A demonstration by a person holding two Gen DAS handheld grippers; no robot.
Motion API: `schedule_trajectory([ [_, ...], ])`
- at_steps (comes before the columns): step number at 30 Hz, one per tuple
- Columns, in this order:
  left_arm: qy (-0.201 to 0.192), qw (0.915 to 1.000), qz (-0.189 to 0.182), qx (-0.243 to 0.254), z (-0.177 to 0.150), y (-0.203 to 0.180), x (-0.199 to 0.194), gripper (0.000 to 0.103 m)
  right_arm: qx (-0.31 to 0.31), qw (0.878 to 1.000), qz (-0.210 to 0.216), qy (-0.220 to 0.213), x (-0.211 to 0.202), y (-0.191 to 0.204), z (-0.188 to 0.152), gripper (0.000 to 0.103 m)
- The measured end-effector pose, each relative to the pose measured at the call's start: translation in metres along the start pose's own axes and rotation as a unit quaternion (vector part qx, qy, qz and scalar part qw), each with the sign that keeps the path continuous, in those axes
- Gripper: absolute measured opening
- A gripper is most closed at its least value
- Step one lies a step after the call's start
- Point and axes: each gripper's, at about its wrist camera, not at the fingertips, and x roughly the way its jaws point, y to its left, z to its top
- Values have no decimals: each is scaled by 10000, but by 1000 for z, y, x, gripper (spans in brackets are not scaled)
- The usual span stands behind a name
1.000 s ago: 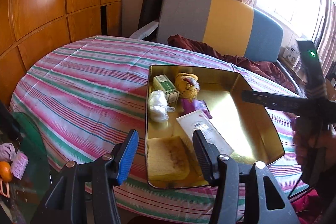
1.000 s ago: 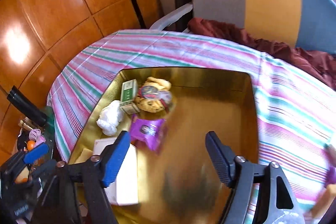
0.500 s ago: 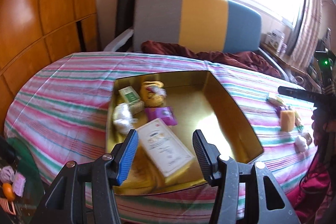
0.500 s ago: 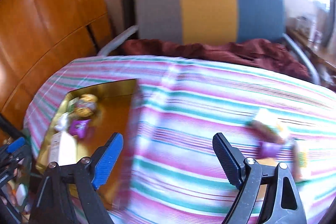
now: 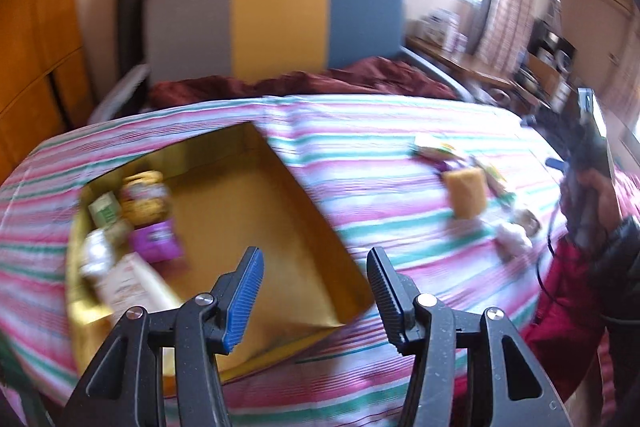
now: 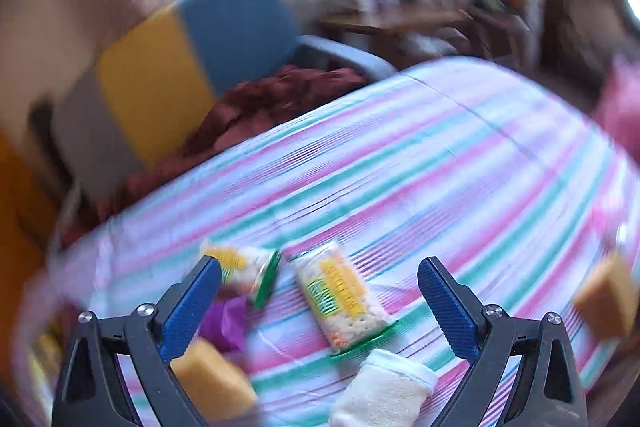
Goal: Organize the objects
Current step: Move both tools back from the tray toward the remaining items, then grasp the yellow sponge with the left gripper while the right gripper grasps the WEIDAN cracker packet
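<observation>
Snack packet between widening right gripper jaws

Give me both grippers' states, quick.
Left gripper: open, holding nothing.
Right gripper: jaws opening wide, nothing held, above the cracker packet.

Motion blur smears the gold tray and the packets inside it, so no label reads. In the right wrist view a yellow sponge sits partly behind the claw's left finger, and a white cloth roll is cut off by the bottom edge.
</observation>
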Motion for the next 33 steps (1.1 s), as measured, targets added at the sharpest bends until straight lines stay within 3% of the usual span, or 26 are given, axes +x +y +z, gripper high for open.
schedule_trajectory([
  [4,198,9990,-306,266,9,-37,23,54,574,9983,47,61,0,-23,7,101],
  [10,593,9943,-739,493,18,-84,59,55,652,9976,158,151,3,-22,9,102],
  [17,1011,9877,-1131,367,30,-125,100,71,842,9957,309,240,2,-28,4,103],
  [24,1233,9848,-1223,89,47,-155,141,79,1084,9925,484,300,2,-36,3,103],
  [33,1320,9861,-915,-420,68,-173,183,82,952,9923,579,548,15,-29,2,103],
])
